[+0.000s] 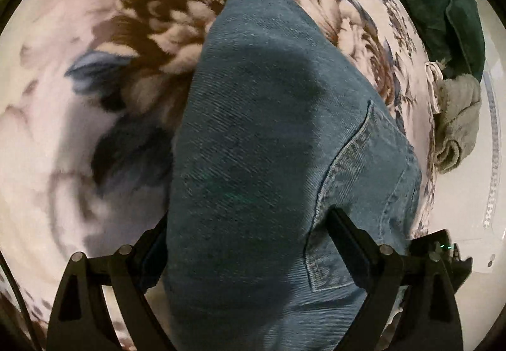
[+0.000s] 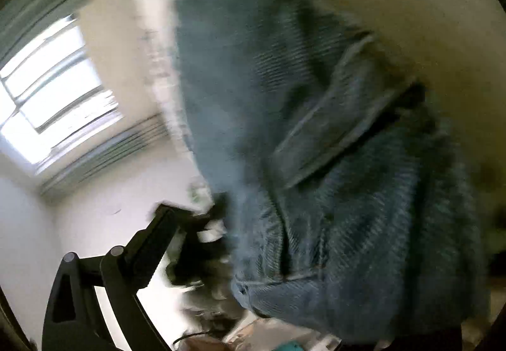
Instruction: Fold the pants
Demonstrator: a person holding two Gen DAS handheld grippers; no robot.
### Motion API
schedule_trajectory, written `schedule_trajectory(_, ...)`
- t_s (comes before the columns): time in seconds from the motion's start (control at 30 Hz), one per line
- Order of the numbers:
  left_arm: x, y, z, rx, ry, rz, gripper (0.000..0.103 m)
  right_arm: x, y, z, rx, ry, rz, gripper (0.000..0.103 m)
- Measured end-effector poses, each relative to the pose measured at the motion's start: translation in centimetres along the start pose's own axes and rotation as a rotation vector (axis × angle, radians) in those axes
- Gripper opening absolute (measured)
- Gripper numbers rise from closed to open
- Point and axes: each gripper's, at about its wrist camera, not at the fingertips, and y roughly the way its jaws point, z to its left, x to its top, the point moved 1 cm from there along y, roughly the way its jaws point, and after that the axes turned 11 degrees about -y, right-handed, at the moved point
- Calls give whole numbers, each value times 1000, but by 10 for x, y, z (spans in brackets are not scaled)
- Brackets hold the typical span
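The blue denim pants (image 1: 268,129) hang in front of my left gripper (image 1: 249,240), above a floral blanket (image 1: 104,50). The denim fills the gap between the two black fingers (image 1: 344,230), which stand wide apart; I cannot tell whether they clamp it. A back pocket shows at the lower right. In the right wrist view the pants (image 2: 316,145) are blurred and bunched, with a seam and hem at the bottom. Only the left finger (image 2: 155,240) of my right gripper shows; the denim covers the other.
A dark green cloth (image 1: 442,3) and a grey towel (image 1: 458,120) lie at the blanket's right edge, next to a white surface (image 1: 493,193). The right wrist view shows a bright window (image 2: 53,88), white walls and blurred clutter below (image 2: 205,303).
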Motion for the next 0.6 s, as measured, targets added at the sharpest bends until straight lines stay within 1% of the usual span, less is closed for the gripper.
schedule_trajectory(0.03,-1,1,2,-3,-1,5,93,1,6,0,-52,-21,7,99)
schedule_trajectory(0.07,1,4,2,-8,-3,15,94,1,15,-12,-82,3,21,99)
schedule_trajectory(0.1,1,3,4,-13,-4,22,94,2,19,-20,-86,22,29,97)
schedule_trajectory(0.17,3,1,10,-30,-8,30,94,3,21,-27,-81,65,0,96)
schedule_trajectory(0.2,3,0,8,-47,-6,18,88,3,21,-24,-101,65,-4,87)
schedule_trajectory(0.23,2,-2,4,-67,9,1,78,0,20,-20,-140,48,-5,61)
schedule_trajectory(0.27,0,-4,-1,-67,31,-8,61,-4,18,-13,-151,24,-12,51)
schedule_trajectory(0.3,-1,-5,-6,-63,46,-15,51,-7,14,-6,-152,14,-25,47)
schedule_trajectory(0.33,-3,-9,-8,-74,49,-23,46,-8,11,0,-162,-1,-32,44)
schedule_trajectory(0.37,-6,-13,-11,-82,53,-34,40,-10,10,8,-172,-18,-36,42)
schedule_trajectory(0.4,-10,-19,-15,-87,60,-46,35,-10,8,14,-181,-32,-37,39)
schedule_trajectory(0.47,-15,-33,-21,-103,70,-64,30,-12,8,37,-199,-78,-42,37)
schedule_trajectory(0.57,-22,-59,-35,-122,93,-93,28,-10,3,75,-207,-148,-48,35)
schedule_trajectory(0.6,-24,-71,-41,-134,93,-108,28,-2,-1,87,-203,-164,-51,35)
